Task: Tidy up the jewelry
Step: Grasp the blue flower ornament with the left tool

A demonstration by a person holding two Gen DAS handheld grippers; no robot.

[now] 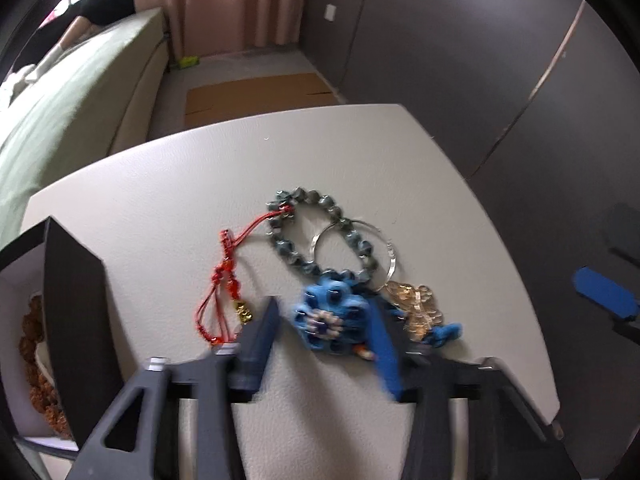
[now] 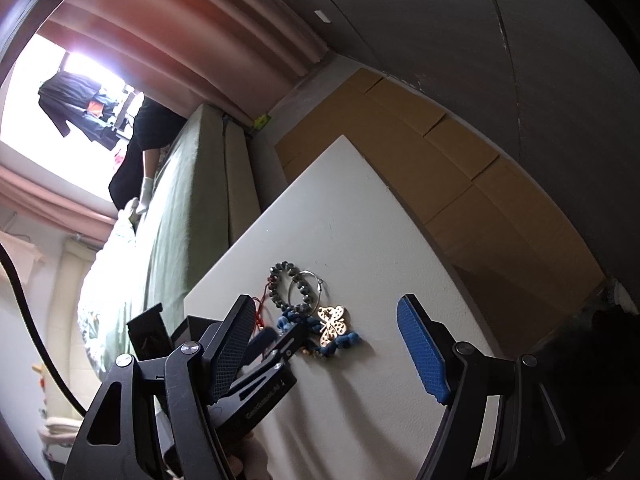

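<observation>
Currently a pick is in hand: the left gripper (image 1: 326,332) is set down over the blue beaded flower ornament (image 1: 331,314), jaws straddling it, part-closed, pads not clearly pressing yet. The ornament is heaped with a grey bead bracelet (image 1: 308,232), silver hoop (image 1: 352,248), gold butterfly charm (image 1: 416,306) and red cord charm (image 1: 226,280) mid-table (image 1: 160,184), toward its near edge. The right gripper (image 2: 328,354) is held spread and empty above. Next, full closure and a clean lift toward the black box (image 1: 76,312) at the left edge seem needed; snagging is likely.

One grey beaded bracelet (image 1: 316,236) beyond my left fingers, one silver hoop (image 1: 354,250) overlapping it, one red cord charm (image 1: 226,280) left of my fingertip, one blue flower piece (image 1: 332,312) between my fingers, one gold butterfly (image 1: 416,304) right, one dark box (image 1: 76,320) far left.
</observation>
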